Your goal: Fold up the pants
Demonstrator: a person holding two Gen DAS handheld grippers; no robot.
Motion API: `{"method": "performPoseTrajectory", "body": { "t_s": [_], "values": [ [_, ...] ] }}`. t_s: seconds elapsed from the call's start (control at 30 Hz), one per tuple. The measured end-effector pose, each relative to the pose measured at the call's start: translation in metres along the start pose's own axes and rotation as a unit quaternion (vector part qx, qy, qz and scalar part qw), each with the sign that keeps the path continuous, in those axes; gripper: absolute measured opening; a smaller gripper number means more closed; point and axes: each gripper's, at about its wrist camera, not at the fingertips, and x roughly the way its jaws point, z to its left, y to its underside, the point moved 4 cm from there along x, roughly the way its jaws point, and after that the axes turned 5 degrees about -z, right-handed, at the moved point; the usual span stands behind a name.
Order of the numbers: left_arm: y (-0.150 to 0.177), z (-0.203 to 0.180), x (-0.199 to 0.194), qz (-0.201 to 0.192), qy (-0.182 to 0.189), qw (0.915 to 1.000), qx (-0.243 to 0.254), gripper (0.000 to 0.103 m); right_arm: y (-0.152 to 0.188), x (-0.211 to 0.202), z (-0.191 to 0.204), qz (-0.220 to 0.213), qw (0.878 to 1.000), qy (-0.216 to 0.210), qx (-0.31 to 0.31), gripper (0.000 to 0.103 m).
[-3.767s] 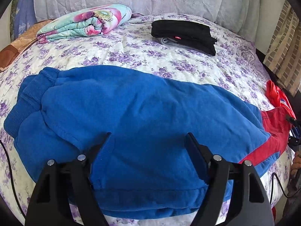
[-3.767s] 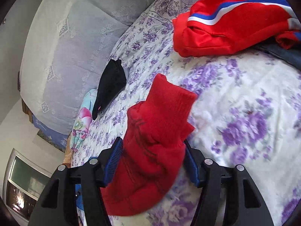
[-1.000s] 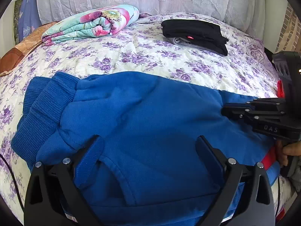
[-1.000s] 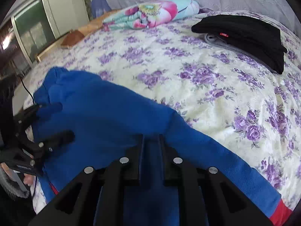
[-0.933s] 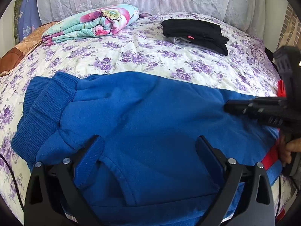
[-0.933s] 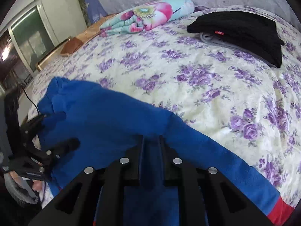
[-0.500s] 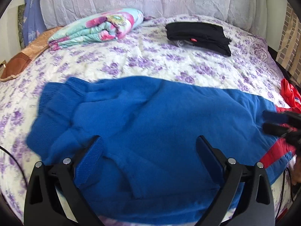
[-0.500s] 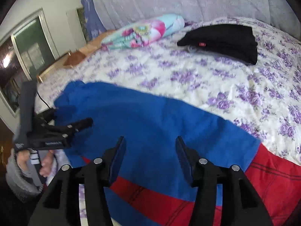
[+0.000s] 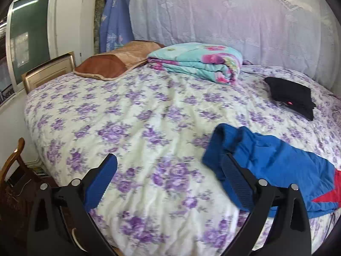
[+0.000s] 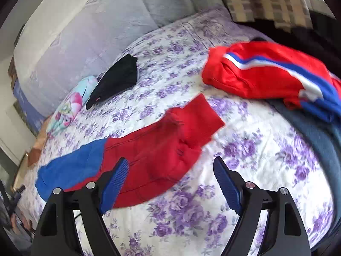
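Note:
The blue and red pants [image 9: 275,160] lie flat on the floral bed cover. In the left wrist view their blue waistband end sits at the right, partly behind one finger. My left gripper [image 9: 168,179] is open and empty, over bare bed cover to the left of the waistband. In the right wrist view the pants [image 10: 149,149] show their red leg ends and the blue upper part to the left. My right gripper [image 10: 170,177] is open and empty, just in front of the red leg ends.
A folded black garment [image 9: 292,96] and a rolled floral blanket [image 9: 198,64] lie farther back on the bed. A brown pillow [image 9: 115,61] lies at the back left. A red striped garment [image 10: 266,74] on a dark one lies at the right. A wooden chair [image 9: 12,166] stands by the bed.
Both grippers have swung outward, the left to the waistband end, the right to the leg ends. The right gripper, shut a second ago, is open. The pants lie stretched out.

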Motion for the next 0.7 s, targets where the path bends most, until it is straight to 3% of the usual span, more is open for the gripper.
{"method": "performPoseTrajectory", "body": {
  "t_s": [0.13,0.23,0.33,0.4,0.5,0.57,0.7],
  "values": [
    [0.008,-0.074,-0.002,0.002,0.079,0.9951,0.06,0.097,0.009,0.018,-0.028,0.006,0.996,-0.036,0.083,0.082],
    [0.021,-0.126,0.005,0.022,0.128,0.9881,0.082,0.097,0.008,0.028,-0.031,-0.004,0.995,-0.049,0.085,0.082],
    [0.036,-0.16,0.012,0.04,0.158,0.9817,0.098,0.097,0.005,0.04,-0.021,-0.002,0.993,-0.073,0.087,0.07],
    [0.043,-0.173,0.014,0.043,0.162,0.9795,0.112,0.097,0.007,0.051,-0.019,0.003,0.993,-0.078,0.089,0.049],
    [0.049,-0.178,0.022,0.052,0.159,0.9792,0.116,0.097,0.007,0.056,-0.02,-0.007,0.992,-0.079,0.093,0.027],
    [0.048,-0.168,0.026,0.057,0.151,0.9812,0.106,0.097,0.006,0.048,-0.017,-0.021,0.992,-0.088,0.086,0.023],
    [0.042,-0.137,0.035,0.061,0.127,0.9876,0.068,0.097,0.001,0.029,0.005,-0.059,0.996,-0.058,0.023,0.022]
  ]
}}
